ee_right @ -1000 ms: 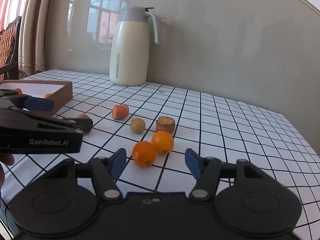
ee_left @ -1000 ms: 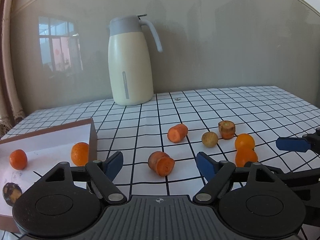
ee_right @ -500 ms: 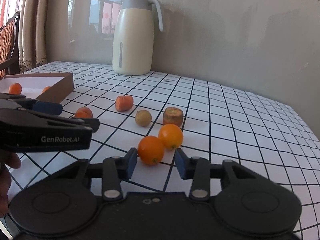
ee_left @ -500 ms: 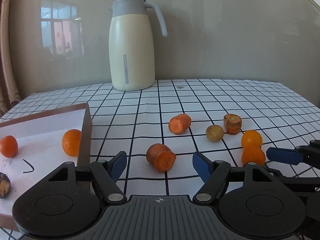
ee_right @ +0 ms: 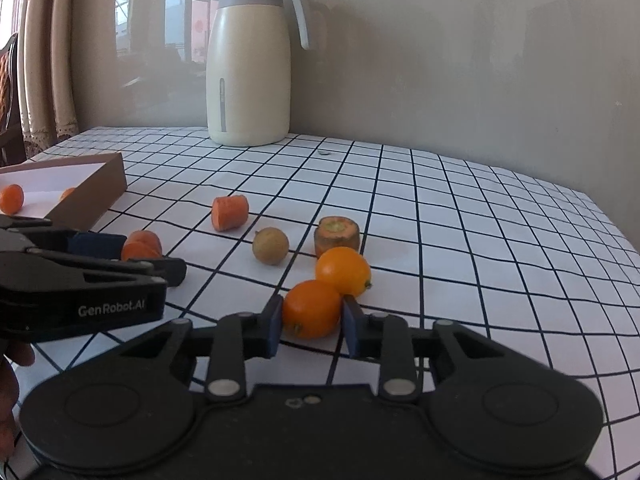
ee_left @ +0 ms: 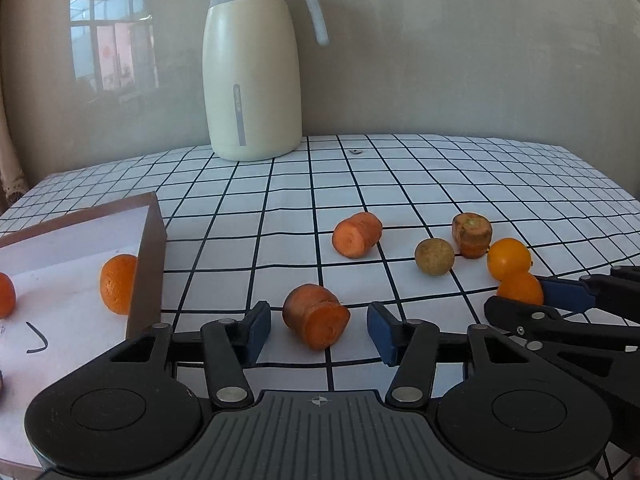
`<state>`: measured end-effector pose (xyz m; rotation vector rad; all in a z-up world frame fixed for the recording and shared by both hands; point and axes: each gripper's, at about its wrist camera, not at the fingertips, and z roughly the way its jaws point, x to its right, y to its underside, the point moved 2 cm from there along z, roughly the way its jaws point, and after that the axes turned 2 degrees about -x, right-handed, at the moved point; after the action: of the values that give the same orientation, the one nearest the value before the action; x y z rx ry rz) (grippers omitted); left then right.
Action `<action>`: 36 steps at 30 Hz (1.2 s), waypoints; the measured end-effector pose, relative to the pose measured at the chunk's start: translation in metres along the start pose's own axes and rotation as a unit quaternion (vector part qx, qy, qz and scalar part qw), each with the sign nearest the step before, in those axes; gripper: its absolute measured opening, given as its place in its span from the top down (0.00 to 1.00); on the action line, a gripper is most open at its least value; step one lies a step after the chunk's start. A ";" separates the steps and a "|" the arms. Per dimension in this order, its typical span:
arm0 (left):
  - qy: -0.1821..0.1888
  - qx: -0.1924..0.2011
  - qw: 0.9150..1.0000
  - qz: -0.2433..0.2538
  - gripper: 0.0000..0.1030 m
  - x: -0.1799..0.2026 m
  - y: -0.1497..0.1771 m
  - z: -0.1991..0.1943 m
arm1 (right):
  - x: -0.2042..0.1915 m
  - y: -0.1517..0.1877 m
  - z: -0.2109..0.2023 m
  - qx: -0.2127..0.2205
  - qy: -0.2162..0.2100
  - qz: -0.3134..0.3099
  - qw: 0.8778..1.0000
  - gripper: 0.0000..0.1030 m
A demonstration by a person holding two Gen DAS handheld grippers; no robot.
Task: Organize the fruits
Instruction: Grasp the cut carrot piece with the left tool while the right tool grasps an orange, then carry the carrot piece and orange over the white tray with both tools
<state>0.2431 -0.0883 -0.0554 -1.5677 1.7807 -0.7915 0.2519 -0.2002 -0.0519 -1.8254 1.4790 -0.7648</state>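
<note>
1. Your box (ee_left: 150,264) is a shallow brown cardboard tray with a white floor, sitting at 9 o'clock on the counter (ee_left: 440,184). It holds two oranges: one (ee_left: 118,284) against the near wall, another (ee_left: 6,294) cut off at the left edge of the left view.
2. The counter wears a white cloth with a black grid. A tall cream jug (ee_left: 252,68) with a grey lid and handle stands at 12 o'clock by the wall.
3. Loose pieces are stubby and round: a carrot chunk (ee_left: 316,316) with a flat cut face, a second chunk (ee_left: 357,235) at 1 o'clock from it, a small tan fruit (ee_right: 271,245), and an upright carrot top (ee_right: 337,237).
4. Your left tongs (ee_left: 318,330) are spread wide, levelled low, their blue pads on either side of the near carrot chunk without touching it.
5. Your right tongs (ee_right: 310,324) are clenched on a glossy orange (ee_right: 312,309) that rests on the counter; a second glossy orange (ee_right: 344,271) touches it at 1 o'clock.
</note>
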 end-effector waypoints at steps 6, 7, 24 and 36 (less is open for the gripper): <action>0.004 0.004 1.000 0.006 0.66 0.003 -0.001 0.000 | 0.002 -0.001 0.002 -0.002 -0.002 0.005 1.000 0.79; 0.004 0.004 1.000 0.007 0.66 0.004 -0.001 0.000 | 0.002 -0.001 0.002 -0.002 -0.003 0.006 1.000 0.79; 0.018 0.036 0.999 0.031 0.66 0.013 0.003 -0.040 | 0.010 0.003 -0.023 0.013 0.015 0.003 1.000 0.80; 0.017 0.074 0.996 0.040 0.66 0.011 0.002 -0.077 | 0.006 -0.005 -0.059 0.051 0.023 -0.008 0.998 0.80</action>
<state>0.1807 -0.0961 -0.0099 -1.3864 1.7554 -0.8941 0.2105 -0.2129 -0.0115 -1.7552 1.4302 -0.8797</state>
